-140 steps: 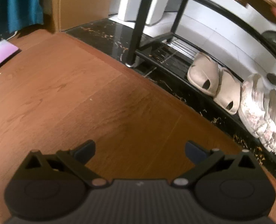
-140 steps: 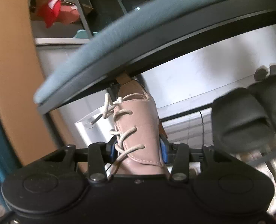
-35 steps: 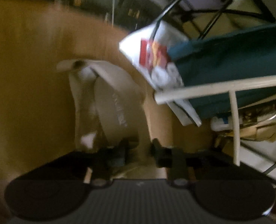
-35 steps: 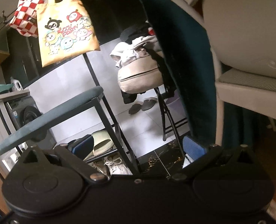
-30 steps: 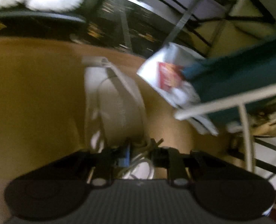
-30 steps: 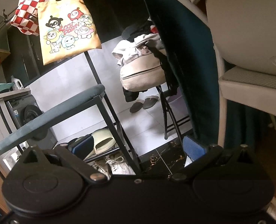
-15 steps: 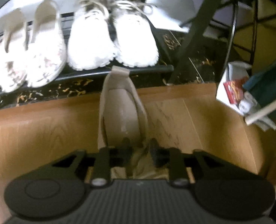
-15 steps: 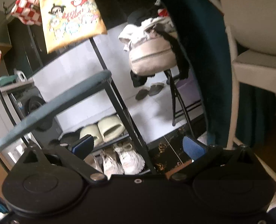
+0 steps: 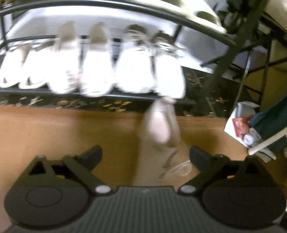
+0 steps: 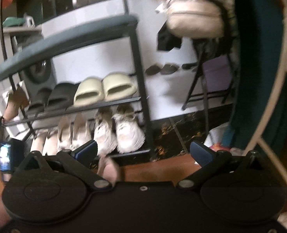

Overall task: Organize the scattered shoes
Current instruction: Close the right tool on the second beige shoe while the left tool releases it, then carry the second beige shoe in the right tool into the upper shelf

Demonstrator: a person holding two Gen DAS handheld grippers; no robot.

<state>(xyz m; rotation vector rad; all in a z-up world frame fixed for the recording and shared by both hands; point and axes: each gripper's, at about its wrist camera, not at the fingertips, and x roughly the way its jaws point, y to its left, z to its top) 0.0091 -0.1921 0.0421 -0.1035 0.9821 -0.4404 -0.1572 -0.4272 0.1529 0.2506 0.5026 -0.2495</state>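
shoe rack (image 10: pixel 143 101): cream slides (image 10: pixel 104 89) on middle shelf, white sneakers (image 9: pixel 149 71) on bottom | beige shoe (image 9: pixel 161 130): on wood floor (image 9: pixel 56 134), long axis toward rack, far end at bottom rail | left gripper (image 9: pixel 145 155): jaws opening wide, shoe between, untouched | right gripper (image 10: pixel 143 151): jaws apart, empty

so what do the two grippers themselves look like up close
Both are matte black plastic. Each shows two round disc housings joined by angled linkage arms with silver pivot pins. The left gripper has a grey ribbed centre plate and dark pads. The right gripper has a smooth black centre with a small screw, and blue pads on its jaws. No cables or sleeves show.
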